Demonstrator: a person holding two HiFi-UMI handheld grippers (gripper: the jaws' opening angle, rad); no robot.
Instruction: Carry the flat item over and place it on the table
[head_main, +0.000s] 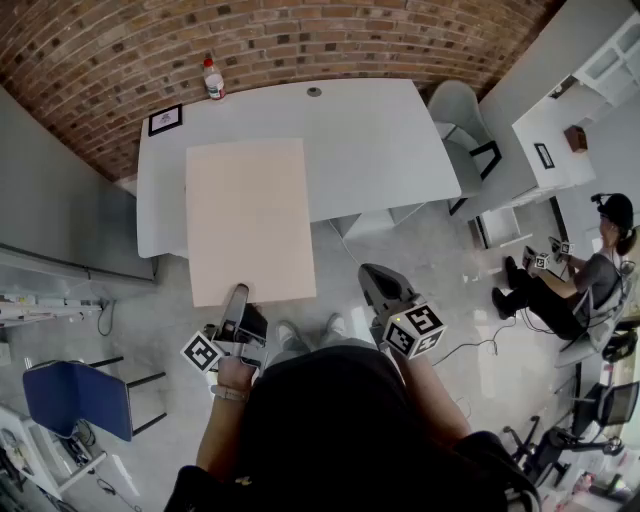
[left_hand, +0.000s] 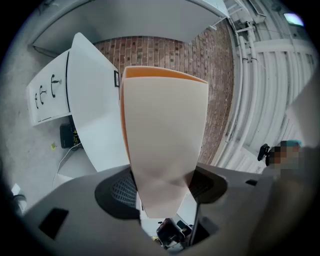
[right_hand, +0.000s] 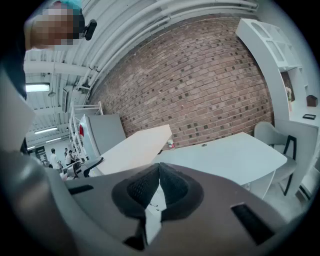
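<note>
1. The left gripper's (left_hand: 162, 187) jaws stand wide, clamped on the near end of the flat board (head_main: 250, 215). The right gripper's (right_hand: 157, 185) jaws are closed on nothing.
2. We judge the risk: held at one end only, the board may twist or slip out. Released short, it could tip off the table (head_main: 370, 140).
3. Ahead of the jaws the table is smooth and white. A bottle (head_main: 213, 78) stands at its far edge, with a brick wall (head_main: 300, 40) beyond.

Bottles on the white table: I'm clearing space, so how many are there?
1: the bottle stands at the table's far edge by the brick wall; the board could hide others.
</note>
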